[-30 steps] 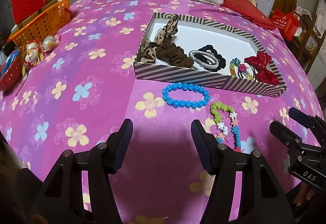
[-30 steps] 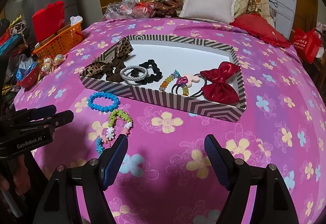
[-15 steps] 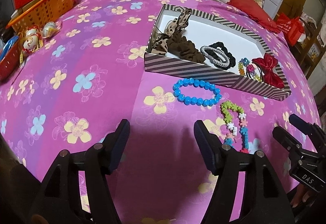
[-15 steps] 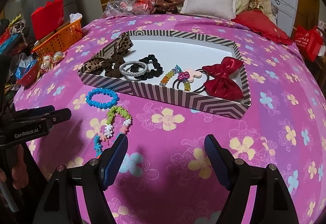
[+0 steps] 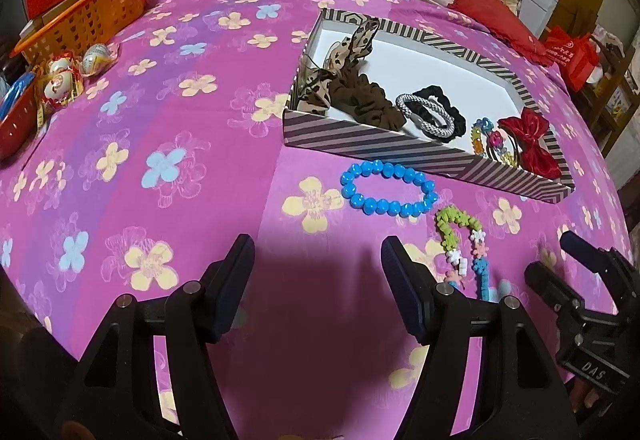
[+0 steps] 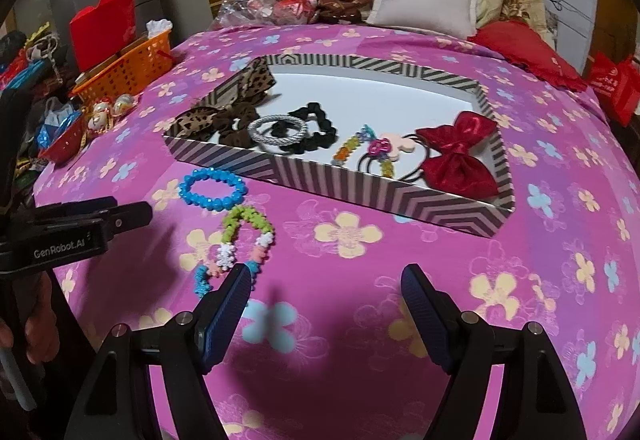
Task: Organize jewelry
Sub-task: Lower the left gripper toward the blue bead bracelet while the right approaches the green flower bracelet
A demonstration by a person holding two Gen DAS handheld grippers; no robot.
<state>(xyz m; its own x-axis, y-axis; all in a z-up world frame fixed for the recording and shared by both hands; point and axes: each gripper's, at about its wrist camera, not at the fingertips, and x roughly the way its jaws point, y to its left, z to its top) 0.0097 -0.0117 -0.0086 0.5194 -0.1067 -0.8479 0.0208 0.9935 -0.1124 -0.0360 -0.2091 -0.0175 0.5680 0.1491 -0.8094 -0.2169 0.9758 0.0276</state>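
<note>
We see our left gripper spread wide and empty, our right gripper likewise agape, holding nothing, blue bead bracelet and multicolored bead bracelet on the floral bedspread beside the striped box, red bow inside.

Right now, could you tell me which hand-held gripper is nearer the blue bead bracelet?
Left hand-held gripper, just short of the blue bead bracelet; right hand-held gripper sits farther, beyond the multicoloured bracelet.
</note>
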